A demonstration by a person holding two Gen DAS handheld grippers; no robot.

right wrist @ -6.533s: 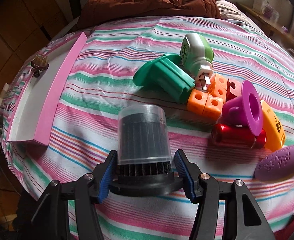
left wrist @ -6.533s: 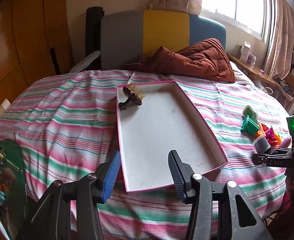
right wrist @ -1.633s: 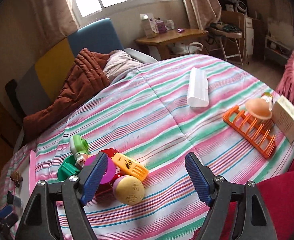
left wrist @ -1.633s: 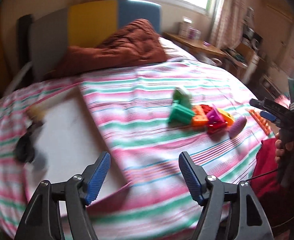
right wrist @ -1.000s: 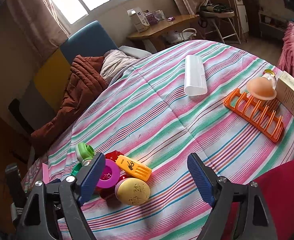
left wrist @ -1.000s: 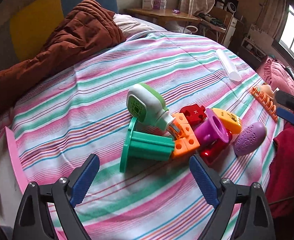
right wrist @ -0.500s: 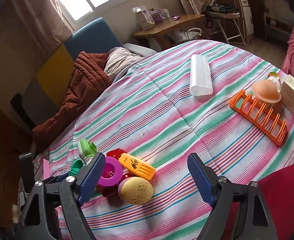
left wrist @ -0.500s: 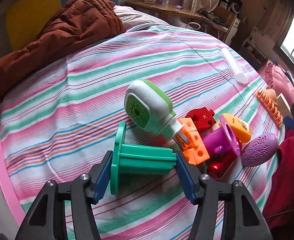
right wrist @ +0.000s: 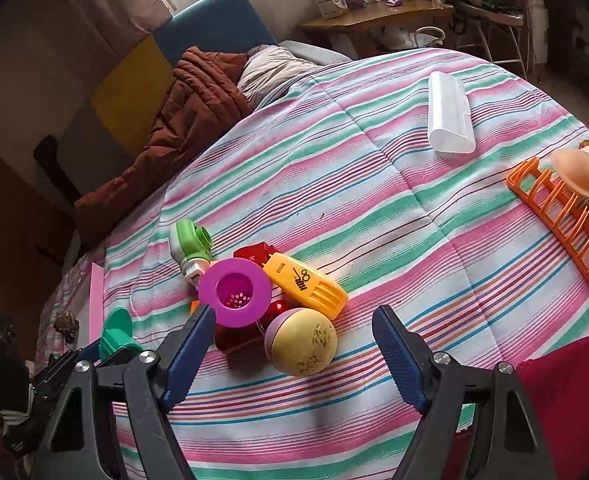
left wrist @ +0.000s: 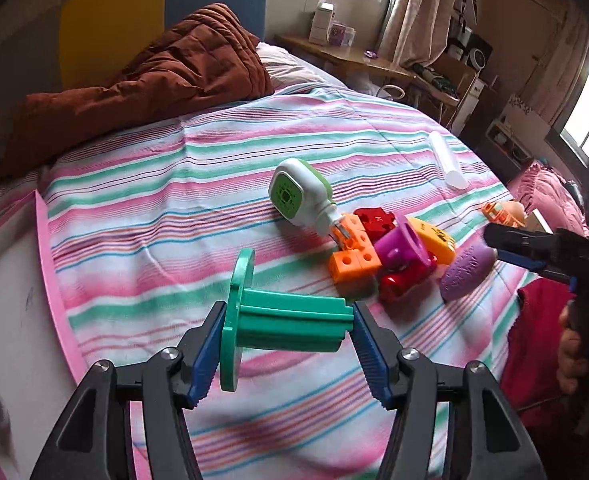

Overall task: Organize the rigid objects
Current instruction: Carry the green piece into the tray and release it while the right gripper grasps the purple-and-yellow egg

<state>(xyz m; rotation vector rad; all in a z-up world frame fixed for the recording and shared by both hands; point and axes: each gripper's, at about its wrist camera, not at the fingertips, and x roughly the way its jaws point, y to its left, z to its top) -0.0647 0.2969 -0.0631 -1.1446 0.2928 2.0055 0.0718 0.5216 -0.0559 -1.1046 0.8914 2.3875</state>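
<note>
My left gripper (left wrist: 286, 332) is shut on a teal green flanged spool (left wrist: 290, 326), held end to end just above the striped bedspread. Beyond it lies the toy pile: a white-and-green device (left wrist: 300, 196), orange blocks (left wrist: 352, 258), a magenta funnel (left wrist: 398, 246) and a purple egg (left wrist: 466, 270). My right gripper (right wrist: 294, 344) hovers over the pile and its jaws are closing. The yellow-and-purple egg (right wrist: 300, 340) lies between the pads without touching them, and the magenta funnel (right wrist: 234, 294) sits by the left finger. A pink-rimmed white tray (left wrist: 50, 264) is at the left.
An orange rack (right wrist: 562, 216) with a peach cap and a white case (right wrist: 450, 120) lie on the bed's far right. A brown quilt (left wrist: 154, 76) is heaped at the headboard. A wooden desk (right wrist: 374, 12) stands behind the bed. A hand (left wrist: 570, 360) holds the right gripper.
My left gripper closed on the green spool and carried it up and away from the pile toward the tray side. My right gripper dropped closer to the egg and funnel.
</note>
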